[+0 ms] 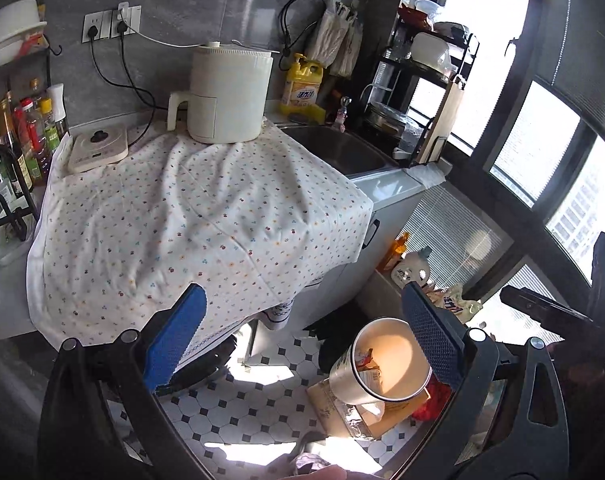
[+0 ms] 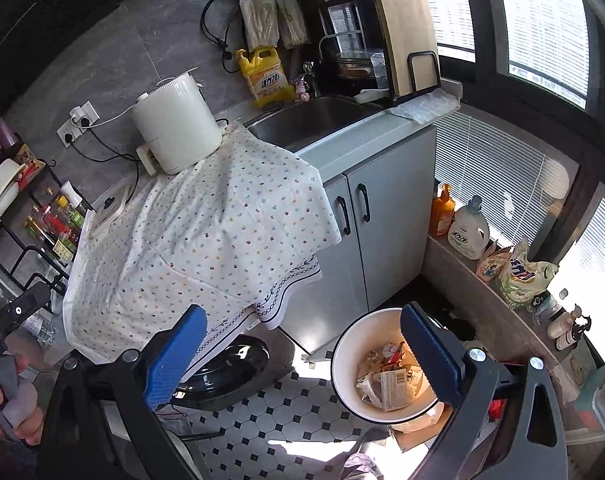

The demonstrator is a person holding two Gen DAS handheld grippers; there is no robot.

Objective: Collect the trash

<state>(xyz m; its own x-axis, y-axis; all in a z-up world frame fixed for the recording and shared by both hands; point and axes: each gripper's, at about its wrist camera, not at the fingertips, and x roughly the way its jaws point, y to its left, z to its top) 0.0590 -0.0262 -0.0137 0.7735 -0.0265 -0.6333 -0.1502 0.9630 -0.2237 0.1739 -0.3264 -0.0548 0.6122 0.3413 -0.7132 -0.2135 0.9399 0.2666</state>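
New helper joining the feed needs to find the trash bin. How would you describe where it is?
Start at the grey cabinet under the sink, then drop to the black-and-white tiled floor in front of it. The trash bin stands there: a white round open bucket with a dark rim, the only container holding crumpled wrappers.

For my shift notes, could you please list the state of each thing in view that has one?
Left gripper: jaws open, nothing between them.
Right gripper: jaws open, nothing between them.
Trash bin: upright, uncovered, wrappers inside.
Cabinet doors: closed.
Wall sockets: plugs in.
Flowered cloth: draped over the counter.
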